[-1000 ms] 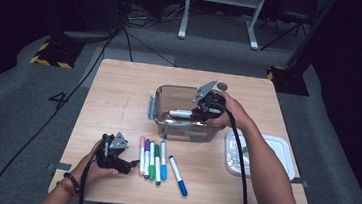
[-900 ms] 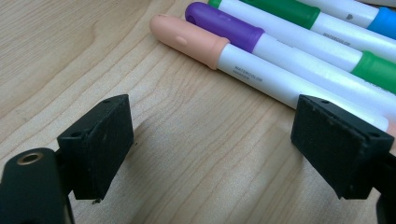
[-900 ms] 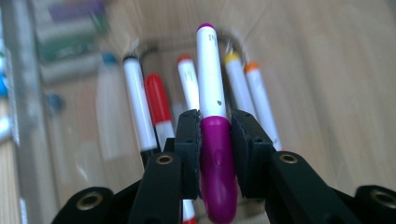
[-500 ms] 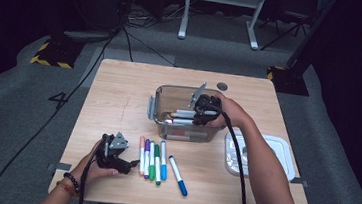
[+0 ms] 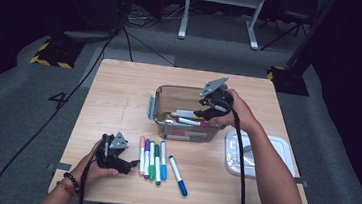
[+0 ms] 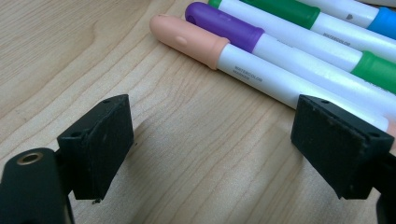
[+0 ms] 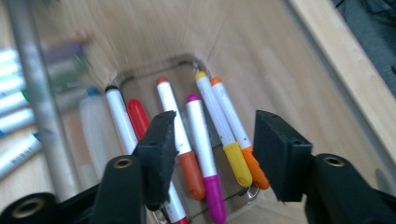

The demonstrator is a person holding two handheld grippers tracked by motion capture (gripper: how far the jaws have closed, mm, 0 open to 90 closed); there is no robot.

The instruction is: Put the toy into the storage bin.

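Left gripper (image 5: 132, 163) held low in the left hand (image 5: 93, 166), jaws wide apart, nothing between. Right gripper (image 5: 203, 111) angled downward, jaws just opened, nothing gripped.

Light wooden table (image 5: 119, 96) carries a clear plastic container (image 5: 186, 127) near centre, a white lid (image 5: 269, 158) at its right, and a row of markers (image 5: 156, 160) in front; one blue marker (image 5: 178, 175) lies slanted beside them.

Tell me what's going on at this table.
A person is putting markers into a clear box. The right gripper hangs over the box with its jaws just opened and nothing between them; several markers lie inside. The left gripper rests open beside the row of markers left on the table.
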